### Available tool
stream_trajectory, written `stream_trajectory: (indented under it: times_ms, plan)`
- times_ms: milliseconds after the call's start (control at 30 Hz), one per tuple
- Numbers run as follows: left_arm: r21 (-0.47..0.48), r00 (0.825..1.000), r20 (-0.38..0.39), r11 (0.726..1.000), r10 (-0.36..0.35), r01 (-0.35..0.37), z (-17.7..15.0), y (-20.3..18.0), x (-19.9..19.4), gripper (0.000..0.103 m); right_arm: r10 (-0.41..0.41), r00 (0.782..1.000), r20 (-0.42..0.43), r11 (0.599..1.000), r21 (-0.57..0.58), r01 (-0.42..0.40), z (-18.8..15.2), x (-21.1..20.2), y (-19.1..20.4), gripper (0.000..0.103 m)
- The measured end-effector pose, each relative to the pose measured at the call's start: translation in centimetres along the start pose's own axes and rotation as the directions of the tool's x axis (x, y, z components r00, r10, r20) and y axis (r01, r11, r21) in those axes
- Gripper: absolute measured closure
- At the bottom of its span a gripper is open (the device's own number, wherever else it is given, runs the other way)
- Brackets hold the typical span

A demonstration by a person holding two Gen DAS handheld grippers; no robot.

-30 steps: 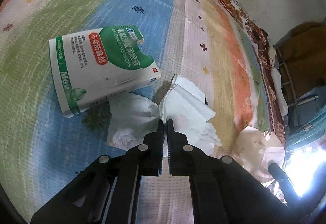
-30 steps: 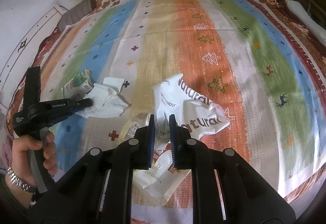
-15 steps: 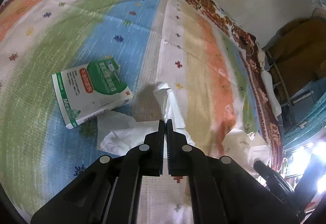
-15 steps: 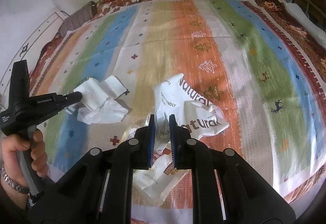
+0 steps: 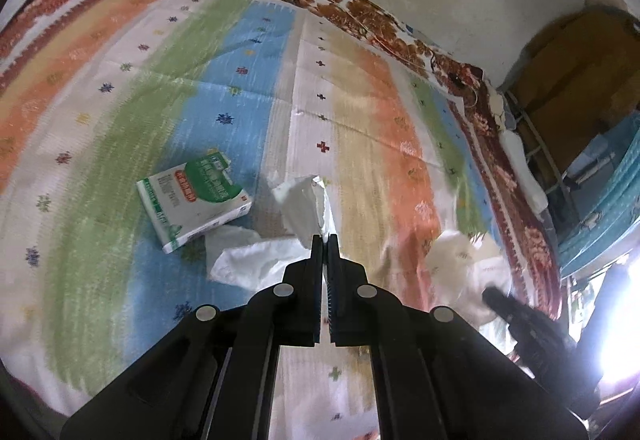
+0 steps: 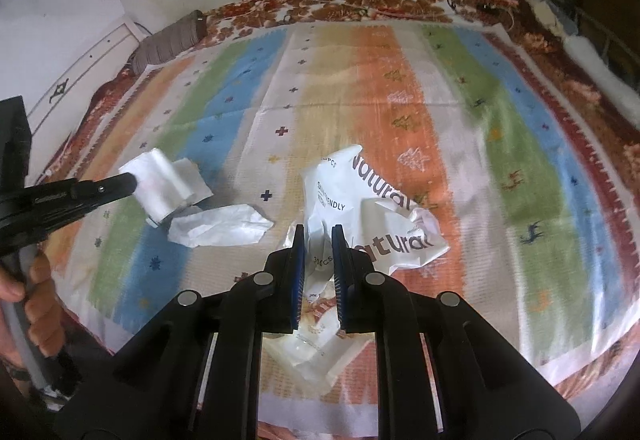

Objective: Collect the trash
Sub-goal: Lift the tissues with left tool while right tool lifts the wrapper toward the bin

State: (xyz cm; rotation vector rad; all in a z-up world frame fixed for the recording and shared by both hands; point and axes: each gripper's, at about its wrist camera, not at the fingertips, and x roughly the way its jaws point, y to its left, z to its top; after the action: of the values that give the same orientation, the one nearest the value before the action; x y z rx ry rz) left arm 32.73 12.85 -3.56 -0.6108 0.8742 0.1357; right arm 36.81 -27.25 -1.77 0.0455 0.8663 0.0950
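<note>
Left claw (image 5: 324, 236): pinching white tissue (image 5: 306, 205) by one thin edge; it is risking tearing free.
Right claw (image 6: 318, 230): gripping printed plastic bag (image 6: 372, 215), loosely bunched, possibly slipping onto bed (image 6: 500, 143).

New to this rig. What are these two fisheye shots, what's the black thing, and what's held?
No robot here: a person holds a black two-finger gripper in each hand, with a camera on each looking along its fingers.

Left wrist view: the left gripper is shut on a crumpled white tissue. Another white tissue and a green-and-white cardboard medicine box lie on the striped multicoloured bedspread.

Right wrist view: the right gripper pinches a crumpled white plastic bag printed "Natural". At the left you see the other gripper and the person's hand.
</note>
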Motion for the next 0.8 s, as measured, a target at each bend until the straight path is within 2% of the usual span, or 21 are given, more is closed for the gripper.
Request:
stream_trajectory:
  times_ms: [133,233,300,533,800]
  plan:
    - [-0.042,1.0,-0.011,0.999,-0.026,0.025,-0.6,0.4,-1.4,0.102,0.021,1.0,-0.008,1.0,-0.004,-0.021,-0.5,-0.5,0.2,0.092]
    - [0.017,0.999,-0.007,0.999,0.034,-0.034,-1.4,-0.6,-2.9,0.102,0.025,1.0,0.006,1.0,-0.002,-0.025,-0.8,-1.4,0.6,0.092]
    - [0.086,0.997,0.03,0.994,0.069,-0.072,-2.3,-1.5,-4.3,0.102,0.008,1.0,0.01,1.0,-0.014,-0.008,-1.2,-2.1,1.1,0.092]
    - [0.122,0.997,0.046,0.991,0.058,-0.063,-3.9,-2.3,-6.8,0.102,0.009,0.998,0.06,0.999,-0.054,-0.006,-2.3,-5.6,3.0,0.092]
    - [0.169,0.996,0.077,0.984,0.048,-0.061,-6.3,-3.4,-10.6,0.102,0.051,0.995,0.081,0.996,-0.075,-0.045,-3.7,-8.5,4.1,0.092]
